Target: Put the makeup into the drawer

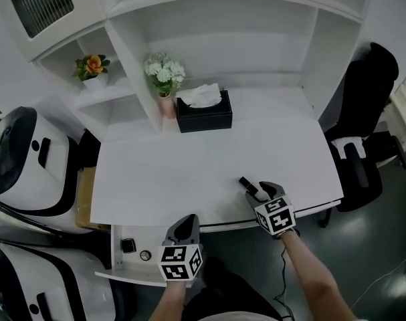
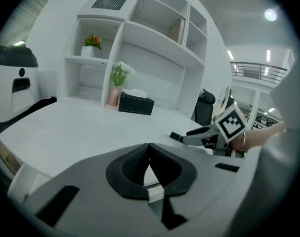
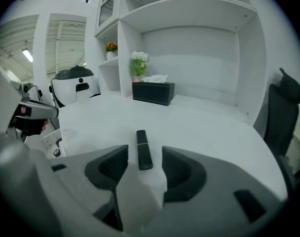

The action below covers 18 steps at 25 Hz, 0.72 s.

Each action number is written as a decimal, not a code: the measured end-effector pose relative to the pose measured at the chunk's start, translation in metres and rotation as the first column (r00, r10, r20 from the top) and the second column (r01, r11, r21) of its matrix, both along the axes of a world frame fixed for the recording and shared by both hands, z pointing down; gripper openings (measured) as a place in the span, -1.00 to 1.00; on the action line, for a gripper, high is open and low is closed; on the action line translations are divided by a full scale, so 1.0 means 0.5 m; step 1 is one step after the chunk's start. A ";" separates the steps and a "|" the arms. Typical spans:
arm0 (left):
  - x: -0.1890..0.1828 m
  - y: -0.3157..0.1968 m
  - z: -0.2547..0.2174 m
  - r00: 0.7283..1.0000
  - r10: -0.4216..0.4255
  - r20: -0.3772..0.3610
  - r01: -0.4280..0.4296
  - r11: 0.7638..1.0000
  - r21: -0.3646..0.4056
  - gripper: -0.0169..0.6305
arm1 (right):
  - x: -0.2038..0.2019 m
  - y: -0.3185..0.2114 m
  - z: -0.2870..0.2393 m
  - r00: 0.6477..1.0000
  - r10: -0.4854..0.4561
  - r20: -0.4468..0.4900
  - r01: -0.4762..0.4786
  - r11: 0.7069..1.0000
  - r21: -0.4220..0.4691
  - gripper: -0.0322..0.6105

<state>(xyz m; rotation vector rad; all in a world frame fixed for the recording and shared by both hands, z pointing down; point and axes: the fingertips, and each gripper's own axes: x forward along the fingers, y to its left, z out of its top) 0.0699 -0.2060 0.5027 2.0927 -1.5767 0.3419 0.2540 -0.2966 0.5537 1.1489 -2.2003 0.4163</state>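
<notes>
Right hand-held gripper (image 3: pixel 145 158) has its jaws spread and touching nothing. The makeup tube (image 3: pixel 143 149) lies flat on the table (image 3: pixel 214 127), well short of the tissue box (image 3: pixel 153 93), with its near end between the jaws and its long axis pointing roughly at that box. I judge this hand nearer than the left hand-held gripper (image 2: pixel 149 157), which is pressed together and empty; the tube is slim, black and square-edged, with a thin band toward its far end.

Makeup (image 1: pixel 245 182) on desk (image 1: pixel 189 166); drawer (image 1: pixel 137 271), seemingly open, below-left.
</notes>
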 end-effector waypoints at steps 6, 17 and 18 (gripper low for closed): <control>-0.032 0.003 -0.001 1.000 -0.023 -0.001 0.023 1.000 -0.003 -0.94 | -0.020 -0.011 0.016 0.998 -0.050 -0.039 0.049 0.998 -0.027 -0.24; -0.085 0.024 0.008 0.998 -0.068 -0.001 0.068 0.998 -0.015 -0.94 | -0.025 -0.011 0.031 0.994 -0.046 -0.099 0.043 0.998 -0.038 -0.58; -0.087 0.025 0.007 0.998 -0.070 0.000 0.070 0.997 -0.013 -0.94 | -0.025 -0.011 0.031 0.994 -0.044 -0.099 0.041 0.998 -0.038 -0.58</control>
